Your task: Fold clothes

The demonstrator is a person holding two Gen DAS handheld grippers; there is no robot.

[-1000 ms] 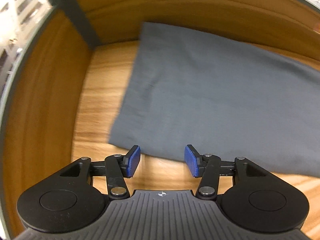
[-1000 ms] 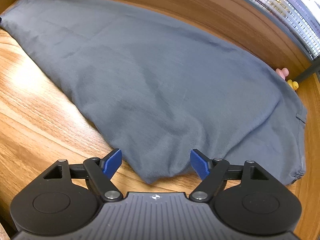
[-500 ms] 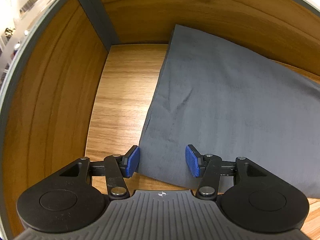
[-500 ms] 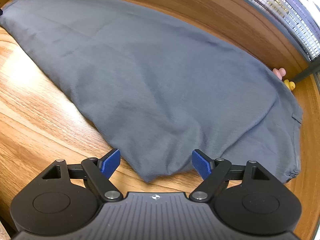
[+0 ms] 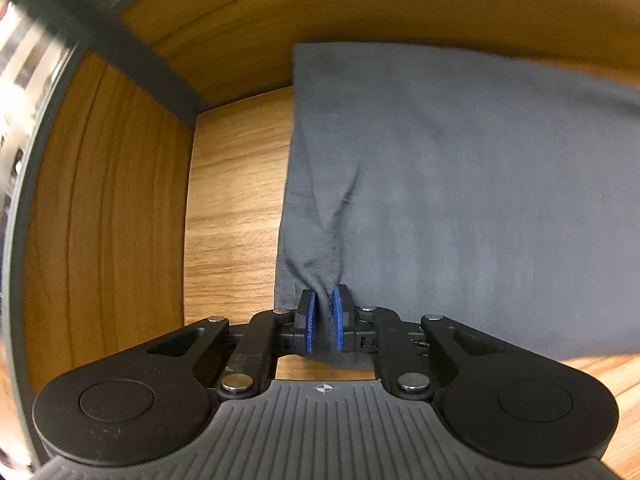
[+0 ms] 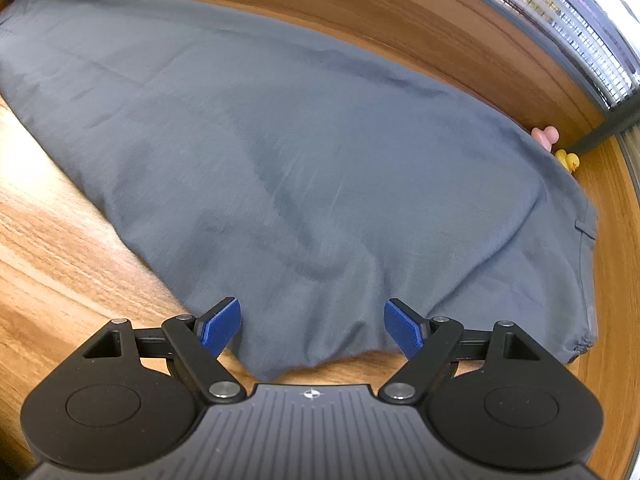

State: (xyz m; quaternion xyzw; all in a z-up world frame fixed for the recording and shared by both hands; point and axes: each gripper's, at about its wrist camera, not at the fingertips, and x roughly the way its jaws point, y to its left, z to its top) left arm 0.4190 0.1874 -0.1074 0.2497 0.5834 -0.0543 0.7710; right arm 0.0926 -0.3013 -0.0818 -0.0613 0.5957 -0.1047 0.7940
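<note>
Left gripper (image 5: 322, 316) is pinched onto the cloth (image 5: 460, 200) near its lower-left corner, creases radiating upward. Right gripper (image 6: 312, 326) stands wide open astride the near edge at lower centre, holding nothing. Cloth lies spread on the table (image 6: 60, 248); right should bite deep, both layers, before any lift.

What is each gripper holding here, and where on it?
Left gripper pinches the grey garment at its near edge by the corner. Right gripper is open, holding nothing.
</note>
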